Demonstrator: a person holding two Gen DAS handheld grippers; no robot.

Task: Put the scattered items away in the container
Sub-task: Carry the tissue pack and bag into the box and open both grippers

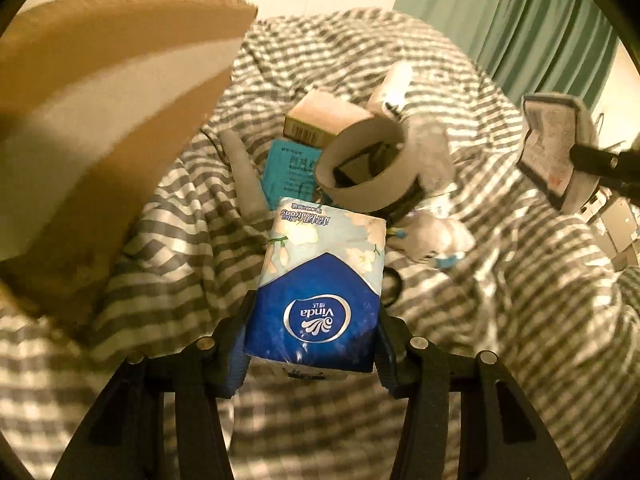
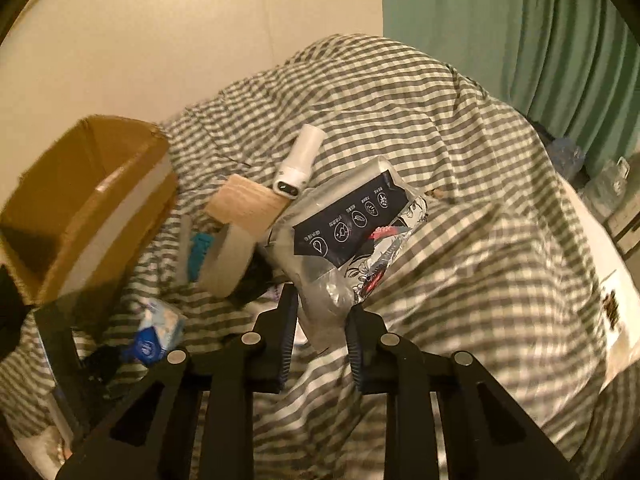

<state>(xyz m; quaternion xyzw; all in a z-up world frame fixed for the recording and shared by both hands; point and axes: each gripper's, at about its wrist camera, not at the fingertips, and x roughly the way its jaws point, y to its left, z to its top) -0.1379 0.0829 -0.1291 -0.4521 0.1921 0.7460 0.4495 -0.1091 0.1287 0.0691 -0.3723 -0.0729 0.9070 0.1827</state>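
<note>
- Nearest the lens in the left wrist view sat the left gripper [image 1: 312, 344], its jaws about half closed and pressing on both sides of the tissue pack [image 1: 316, 292], a blue and white Vinda pack held by its lower end and clear of the checked duvet [image 1: 500, 280].
- Up and to the left of that pack stood the cardboard box [image 1: 104, 92], open at the top and seemingly the container for the task.
- My judgement: the pack should be carried over the box rim with the grip kept firm, and let go only once it is well inside, since it is soft and could slip or catch on the flap.
- Further right in the heap lay a teal packet [image 1: 290, 172], a small tan carton [image 1: 320, 120], a cardboard tape ring [image 1: 368, 164] and a white cylinder [image 1: 396, 80], all crowded together on the duvet.
- In the right wrist view the right gripper [image 2: 322, 320] stood narrow, pinching the lower end of a clear plastic pouch [image 2: 344, 232] with a dark printed label.
- That thin, slippery film looked likely to slide out, so a steady, unhurried swing toward the box, with the left load dropped first, seemed wise to keep the two hands from crowding the opening.
</note>
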